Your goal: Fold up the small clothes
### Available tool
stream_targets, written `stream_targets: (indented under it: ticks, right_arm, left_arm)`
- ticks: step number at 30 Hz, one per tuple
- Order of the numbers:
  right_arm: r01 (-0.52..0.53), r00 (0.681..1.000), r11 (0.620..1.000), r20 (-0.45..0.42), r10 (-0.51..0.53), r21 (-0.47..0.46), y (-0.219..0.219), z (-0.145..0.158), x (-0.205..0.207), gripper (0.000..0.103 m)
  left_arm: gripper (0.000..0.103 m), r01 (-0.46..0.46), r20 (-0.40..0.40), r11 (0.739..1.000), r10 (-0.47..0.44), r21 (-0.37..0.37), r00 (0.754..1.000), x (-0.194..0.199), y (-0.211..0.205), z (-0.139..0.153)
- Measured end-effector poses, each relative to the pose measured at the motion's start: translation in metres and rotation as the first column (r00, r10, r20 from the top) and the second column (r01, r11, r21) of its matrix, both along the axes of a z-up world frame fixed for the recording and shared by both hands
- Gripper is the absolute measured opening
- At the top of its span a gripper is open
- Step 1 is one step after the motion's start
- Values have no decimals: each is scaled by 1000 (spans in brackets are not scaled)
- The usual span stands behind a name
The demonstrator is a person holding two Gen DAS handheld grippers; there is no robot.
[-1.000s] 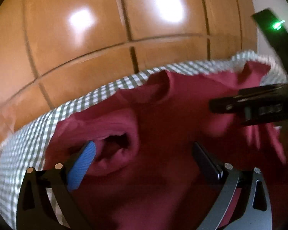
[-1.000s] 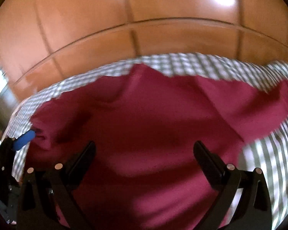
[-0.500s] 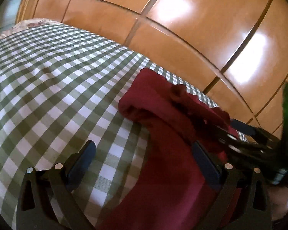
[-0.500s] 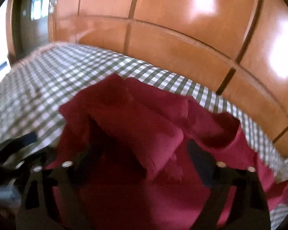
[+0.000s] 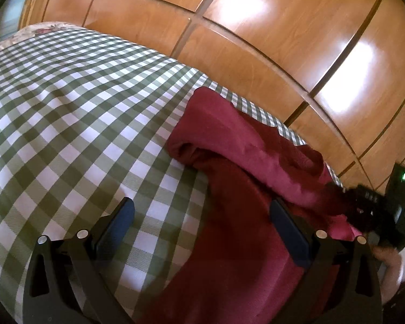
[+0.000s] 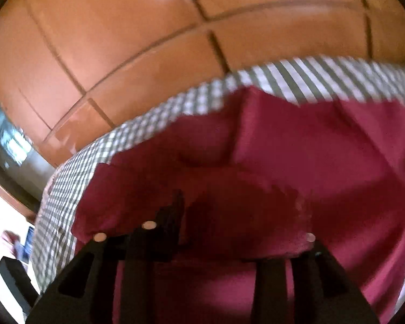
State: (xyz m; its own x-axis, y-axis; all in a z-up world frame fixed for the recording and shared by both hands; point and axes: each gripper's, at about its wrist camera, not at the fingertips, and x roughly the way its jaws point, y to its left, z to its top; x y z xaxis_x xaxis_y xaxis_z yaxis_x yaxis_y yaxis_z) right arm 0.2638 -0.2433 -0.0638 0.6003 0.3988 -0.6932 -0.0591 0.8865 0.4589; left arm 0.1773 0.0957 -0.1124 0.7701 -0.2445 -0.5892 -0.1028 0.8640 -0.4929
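Maroon garment lies on the green-checked bed near its far edge, long axis running from the near side toward the wooden panels; the released left tool straddles its left border, while the nearer right tool is closing on a bunched fold

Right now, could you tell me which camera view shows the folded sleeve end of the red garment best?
The left wrist view: the red garment lies sharp there, its rolled sleeve end clear against the checked cloth. The right wrist view is blurred and shows only broad red fabric, partly behind the right tool.
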Motion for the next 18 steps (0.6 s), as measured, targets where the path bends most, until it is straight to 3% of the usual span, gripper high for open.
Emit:
stream_targets:
  ticks: [1, 3, 4, 5, 6, 7, 9, 12, 15, 18]
  right_arm:
    - [17, 1000, 1000, -8, -17, 20, -9, -7, -3, 56]
    - [34, 999, 997, -9, -34, 68, -20, -12, -8, 57]
    - [38, 999, 994, -11, -37, 100, -25, -16, -8, 50]
    - [38, 999, 993, -16, -37, 108, -26, -18, -7, 31]
    - [26, 1000, 995, -18, -24, 99, -25, -19, -4, 21]
    - [6, 1000, 996, -17, -5, 86, -22, -18, -1, 13]
    - [1, 1000, 999, 26, -2, 40, -19, -9, 1, 9]
    - [26, 994, 999, 105, -23, -27, -17, 2, 3, 9]
    - [39, 996, 996, 78, -33, -83, -17, -8, 8, 12]
    - [46, 999, 999, 29, -45, -8, -25, -25, 3, 33]
  left_arm:
    - [99, 0, -1, 1000, 0, 2, 1000, 0, 0, 0]
    - [99, 1, -4, 1000, -1, 7, 1000, 2, 0, -2]
    - [99, 1, -6, 1000, -1, 8, 1000, 2, 0, -2]
    - [99, 1, -8, 1000, -1, 10, 1000, 2, -1, -2]
    - [99, 1, -9, 1000, -1, 13, 1000, 3, -1, -2]
    - [99, 2, -11, 1000, -2, 15, 1000, 3, -1, -2]
    - [99, 3, -14, 1000, -3, 15, 1000, 4, 0, -3]
    - [99, 5, -16, 1000, -5, 17, 1000, 5, 0, -3]
    - [99, 8, -21, 1000, -7, 26, 1000, 7, -1, -4]
    - [99, 10, -21, 1000, -10, 21, 1000, 7, -1, -5]
